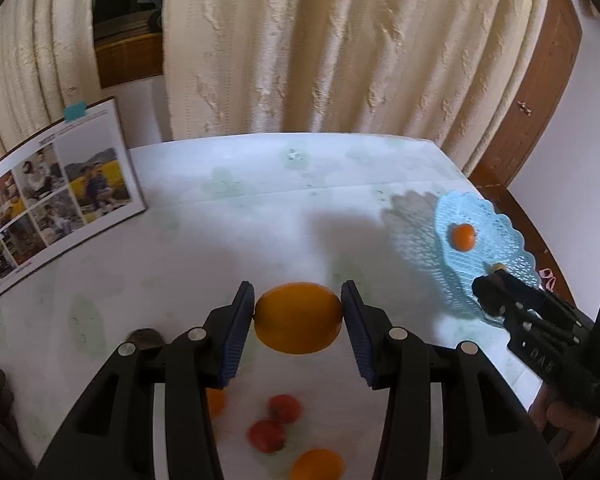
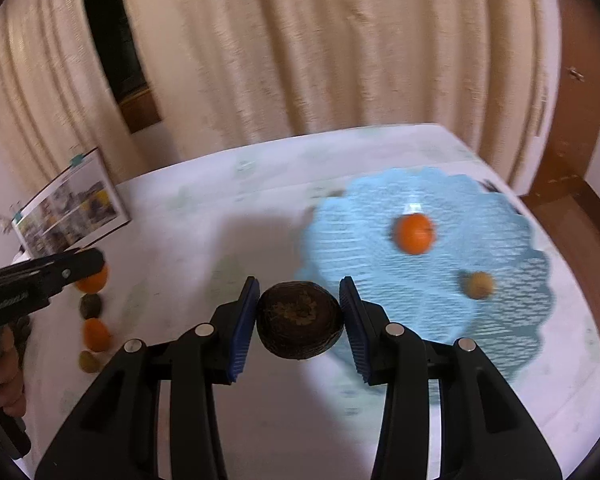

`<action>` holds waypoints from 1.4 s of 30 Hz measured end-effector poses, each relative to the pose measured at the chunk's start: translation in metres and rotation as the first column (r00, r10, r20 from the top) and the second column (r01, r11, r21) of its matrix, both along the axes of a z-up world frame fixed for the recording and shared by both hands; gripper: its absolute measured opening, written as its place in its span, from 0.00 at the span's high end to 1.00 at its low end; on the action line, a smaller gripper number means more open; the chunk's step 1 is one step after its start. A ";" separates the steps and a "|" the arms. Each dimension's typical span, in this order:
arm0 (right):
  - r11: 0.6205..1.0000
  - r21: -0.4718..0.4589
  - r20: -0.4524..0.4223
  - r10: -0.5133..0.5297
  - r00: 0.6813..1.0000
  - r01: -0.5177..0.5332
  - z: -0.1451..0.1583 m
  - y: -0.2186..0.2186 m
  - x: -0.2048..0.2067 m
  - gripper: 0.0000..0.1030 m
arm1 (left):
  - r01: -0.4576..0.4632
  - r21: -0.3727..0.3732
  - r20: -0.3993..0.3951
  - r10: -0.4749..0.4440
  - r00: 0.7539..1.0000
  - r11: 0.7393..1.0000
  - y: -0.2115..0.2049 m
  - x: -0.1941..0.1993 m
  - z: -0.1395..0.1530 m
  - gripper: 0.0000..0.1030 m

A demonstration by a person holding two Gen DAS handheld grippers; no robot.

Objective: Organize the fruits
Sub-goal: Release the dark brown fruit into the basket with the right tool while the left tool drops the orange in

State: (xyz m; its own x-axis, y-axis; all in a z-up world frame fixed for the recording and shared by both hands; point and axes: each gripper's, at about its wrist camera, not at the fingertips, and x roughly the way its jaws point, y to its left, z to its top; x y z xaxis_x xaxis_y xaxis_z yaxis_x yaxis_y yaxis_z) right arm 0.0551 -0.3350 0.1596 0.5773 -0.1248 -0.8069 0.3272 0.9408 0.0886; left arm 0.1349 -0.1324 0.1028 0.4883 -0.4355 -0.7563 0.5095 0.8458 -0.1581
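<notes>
My left gripper (image 1: 299, 308) is shut on a large orange (image 1: 299, 317) and holds it above the white table (image 1: 228, 248). Below it lie two red fruits (image 1: 276, 420) and an orange fruit (image 1: 318, 465). My right gripper (image 2: 299, 308) is shut on a dark brown round fruit (image 2: 300, 320), just left of the light-blue lattice basket (image 2: 480, 328). The basket holds a small orange (image 2: 415, 234) and a small tan fruit (image 2: 479, 285). The right gripper also shows in the left wrist view (image 1: 500, 292), over the basket's (image 1: 496, 236) near rim.
A photo board (image 1: 56, 196) leans at the table's back left. Several oranges and dark fruits (image 2: 94, 320) lie in a row at the table's left, beside the left gripper's body (image 2: 40, 280). Cream curtains (image 1: 320, 48) hang behind. A wooden door (image 1: 540, 100) stands at right.
</notes>
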 end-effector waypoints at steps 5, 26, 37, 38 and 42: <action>0.999 -0.018 -0.019 -0.051 0.999 0.050 -0.002 -0.033 -0.013 0.59 | 0.025 -0.001 0.006 -0.025 1.000 1.000 -0.026 -0.013 0.004 0.56; 0.994 -0.004 0.013 -0.106 0.994 0.106 0.007 -0.095 -0.072 0.42 | 0.148 -0.022 0.000 -0.148 0.989 0.989 -0.143 -0.055 -0.002 0.56; 0.993 -0.002 0.007 -0.118 0.993 0.118 0.006 -0.105 -0.087 0.42 | 0.198 -0.022 -0.017 -0.199 0.980 0.980 -0.181 -0.063 -0.015 0.55; 0.993 -0.003 0.008 -0.120 0.993 0.120 0.006 -0.105 -0.087 0.42 | 0.199 -0.025 -0.019 -0.200 0.980 0.980 -0.182 -0.063 -0.015 0.53; 0.993 -0.002 0.017 -0.115 0.993 0.115 0.009 -0.102 -0.084 0.42 | 0.177 -0.041 -0.017 -0.178 0.984 0.983 -0.174 -0.059 -0.011 0.42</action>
State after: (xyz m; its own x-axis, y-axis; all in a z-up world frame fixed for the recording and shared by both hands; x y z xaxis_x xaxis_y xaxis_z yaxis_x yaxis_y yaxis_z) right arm -0.0293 -0.4369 0.1684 0.5726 -0.1937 -0.7966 0.4317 0.8973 0.0921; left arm 0.0759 -0.3066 0.0921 0.3846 -0.5435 -0.7461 0.6475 0.7349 -0.2015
